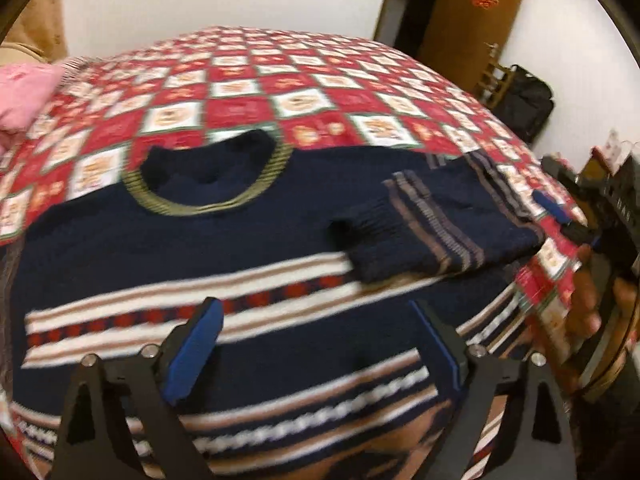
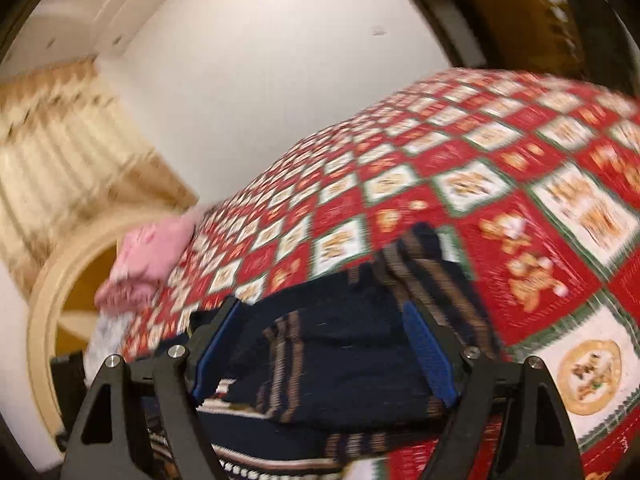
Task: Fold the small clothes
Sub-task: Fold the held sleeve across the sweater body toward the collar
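Observation:
A navy knit sweater (image 1: 208, 248) with white, red and brown stripes and an olive collar lies flat on a red checked tablecloth (image 1: 248, 80). Its right sleeve (image 1: 424, 232) is folded in across the chest. My left gripper (image 1: 316, 344) is open and empty, hovering over the sweater's striped lower body. My right gripper (image 2: 324, 340) is open above the folded sleeve (image 2: 340, 360); it also shows in the left wrist view (image 1: 568, 220) at the sweater's right edge.
A pink garment (image 1: 24, 96) lies at the table's far left, also in the right wrist view (image 2: 148, 256). A brown door (image 1: 460, 20) and a black bag (image 1: 524, 100) stand behind the table. A cream chair (image 2: 44, 304) is at the left.

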Demonstrator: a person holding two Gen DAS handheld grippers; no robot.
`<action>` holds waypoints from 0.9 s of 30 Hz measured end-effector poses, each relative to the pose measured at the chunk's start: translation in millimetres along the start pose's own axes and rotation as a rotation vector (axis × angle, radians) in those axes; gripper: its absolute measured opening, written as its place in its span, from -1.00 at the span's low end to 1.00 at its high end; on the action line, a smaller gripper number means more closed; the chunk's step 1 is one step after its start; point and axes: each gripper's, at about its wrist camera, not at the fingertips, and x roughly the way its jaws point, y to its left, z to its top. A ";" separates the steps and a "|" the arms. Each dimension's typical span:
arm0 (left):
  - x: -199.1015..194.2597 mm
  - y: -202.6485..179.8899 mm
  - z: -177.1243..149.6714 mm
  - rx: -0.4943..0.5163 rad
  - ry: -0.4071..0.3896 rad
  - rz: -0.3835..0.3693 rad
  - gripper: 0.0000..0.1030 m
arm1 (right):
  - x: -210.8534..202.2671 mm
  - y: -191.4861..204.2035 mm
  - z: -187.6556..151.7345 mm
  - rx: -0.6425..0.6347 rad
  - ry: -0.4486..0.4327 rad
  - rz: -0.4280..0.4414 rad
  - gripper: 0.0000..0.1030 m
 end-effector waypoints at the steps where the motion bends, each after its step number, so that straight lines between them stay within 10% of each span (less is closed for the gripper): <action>1: 8.1 -4.3 6.3 0.004 0.014 -0.003 0.67 | -1.6 -8.7 -0.1 0.033 -0.011 0.007 0.59; 15: 71.9 -21.9 37.9 -0.021 0.058 0.003 0.20 | -5.3 -41.0 -12.2 0.068 -0.088 -0.016 0.59; 19: 72.2 -21.4 40.1 -0.053 0.063 -0.025 -0.77 | -4.0 -46.0 -13.4 0.094 -0.090 -0.017 0.59; 27: 41.0 -31.7 52.3 -0.031 -0.019 -0.036 -0.83 | -4.0 -50.2 -12.5 0.123 -0.096 -0.034 0.59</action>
